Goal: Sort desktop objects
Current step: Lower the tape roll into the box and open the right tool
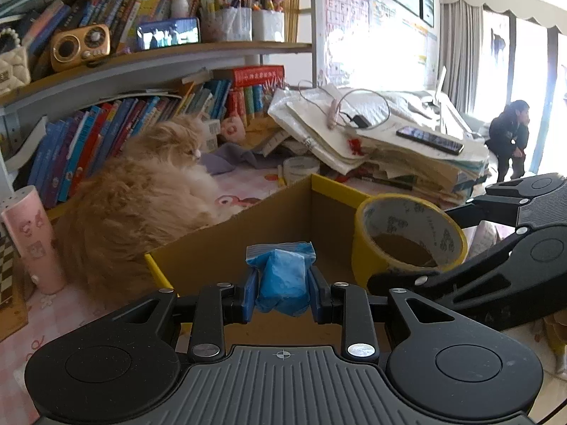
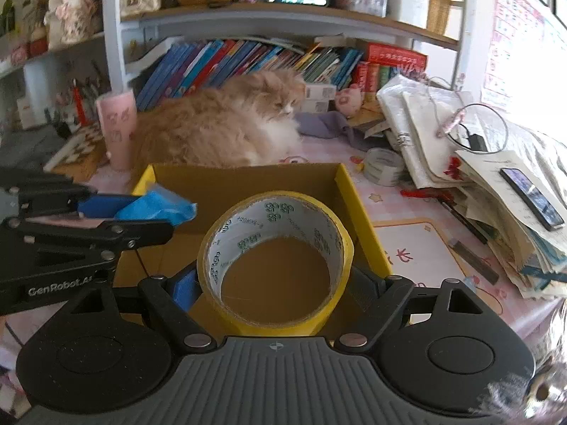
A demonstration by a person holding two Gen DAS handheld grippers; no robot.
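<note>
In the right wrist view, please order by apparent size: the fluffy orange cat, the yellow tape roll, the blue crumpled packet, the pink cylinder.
1. Fluffy orange cat
2. Yellow tape roll, enlarged by nearness
3. Pink cylinder
4. Blue crumpled packet, close to the cylinder; unsure

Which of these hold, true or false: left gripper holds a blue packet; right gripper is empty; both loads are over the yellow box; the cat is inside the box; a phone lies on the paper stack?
1. The left gripper holds a blue packet. True.
2. The right gripper is empty. False: it is clamped on a yellow tape roll.
3. Both loads are over the yellow box. True.
4. The cat is inside the box. False: it lies on the desk behind the box.
5. A phone lies on the paper stack. True.
</note>
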